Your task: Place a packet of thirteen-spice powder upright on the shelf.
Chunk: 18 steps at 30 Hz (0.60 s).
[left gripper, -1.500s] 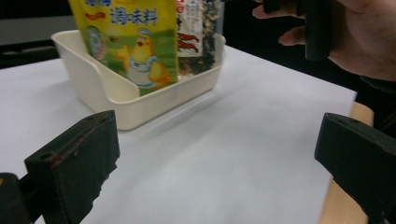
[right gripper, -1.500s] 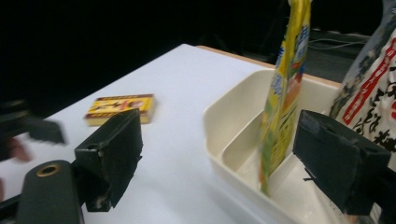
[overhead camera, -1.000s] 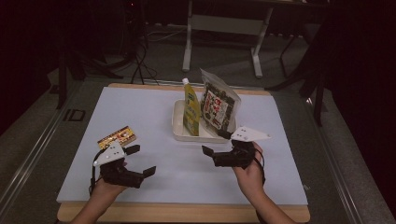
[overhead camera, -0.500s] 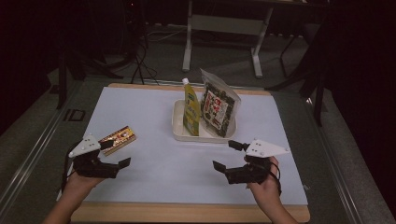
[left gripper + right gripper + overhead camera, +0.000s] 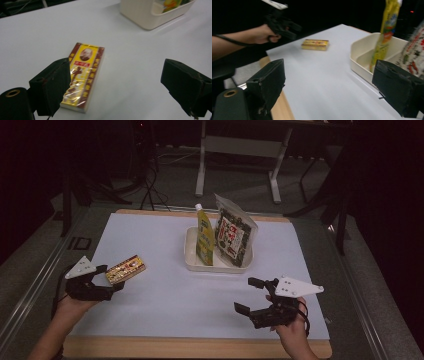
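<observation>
Left gripper point(image 5: 111, 279) hangs open-jawed, jaws just narrowing, nothing pinched, right beside the yellow box point(image 5: 125, 269) lying flat well left of the cream tray point(image 5: 192, 251), likely lining up a grab, while right gripper point(image 5: 250, 295) waits open, empty, near the tray's front.

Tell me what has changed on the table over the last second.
The left gripper has pulled back toward the table's left edge, off the yellow box, its jaws just closing a little with nothing between them. The right gripper has drawn away from the white tray toward the near edge, open and empty. The box, the tray and its two pouches stayed put.
</observation>
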Each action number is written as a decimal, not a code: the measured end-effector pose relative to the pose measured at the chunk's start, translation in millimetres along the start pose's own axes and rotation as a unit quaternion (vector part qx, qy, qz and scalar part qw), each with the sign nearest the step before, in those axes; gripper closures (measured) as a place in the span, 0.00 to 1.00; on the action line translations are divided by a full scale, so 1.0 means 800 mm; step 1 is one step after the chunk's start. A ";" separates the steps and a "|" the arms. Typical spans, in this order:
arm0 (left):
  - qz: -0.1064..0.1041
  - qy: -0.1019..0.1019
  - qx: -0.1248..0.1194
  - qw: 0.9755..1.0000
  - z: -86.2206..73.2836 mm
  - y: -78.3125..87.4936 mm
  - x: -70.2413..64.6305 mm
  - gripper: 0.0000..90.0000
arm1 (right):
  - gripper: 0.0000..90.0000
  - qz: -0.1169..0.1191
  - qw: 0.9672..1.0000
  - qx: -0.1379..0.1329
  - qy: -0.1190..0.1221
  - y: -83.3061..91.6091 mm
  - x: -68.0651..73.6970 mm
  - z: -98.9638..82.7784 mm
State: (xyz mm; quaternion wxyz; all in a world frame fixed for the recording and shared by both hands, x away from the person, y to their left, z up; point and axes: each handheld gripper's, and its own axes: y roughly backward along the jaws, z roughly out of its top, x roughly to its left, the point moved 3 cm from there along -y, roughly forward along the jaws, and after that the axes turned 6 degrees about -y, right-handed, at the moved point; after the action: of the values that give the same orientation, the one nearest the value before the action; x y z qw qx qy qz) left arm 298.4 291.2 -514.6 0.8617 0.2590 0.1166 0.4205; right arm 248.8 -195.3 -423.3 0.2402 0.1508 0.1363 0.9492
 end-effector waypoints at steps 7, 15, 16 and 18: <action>0.010 0.015 0.026 1.000 -0.008 -0.026 0.025 0.12 | 0.14 0.010 1.000 -0.004 0.001 -0.001 -0.001 -0.004; 0.008 0.014 0.037 0.999 -0.012 -0.052 0.043 0.07 | 0.14 0.006 1.000 0.005 0.007 -0.005 -0.002 -0.006; 0.008 0.014 0.041 0.999 -0.013 -0.056 0.045 0.05 | 0.14 0.005 1.000 0.005 0.007 -0.005 -0.003 -0.006; 0.005 0.013 0.053 0.998 -0.016 -0.063 0.048 0.03 | 0.14 0.004 1.000 0.007 0.006 -0.004 -0.004 -0.007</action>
State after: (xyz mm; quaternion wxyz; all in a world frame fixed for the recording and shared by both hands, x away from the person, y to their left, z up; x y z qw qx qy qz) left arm 350.0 300.0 -552.3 0.8428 0.2999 0.1484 0.4216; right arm 250.9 -194.9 -430.3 0.2345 0.1477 0.1438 0.9500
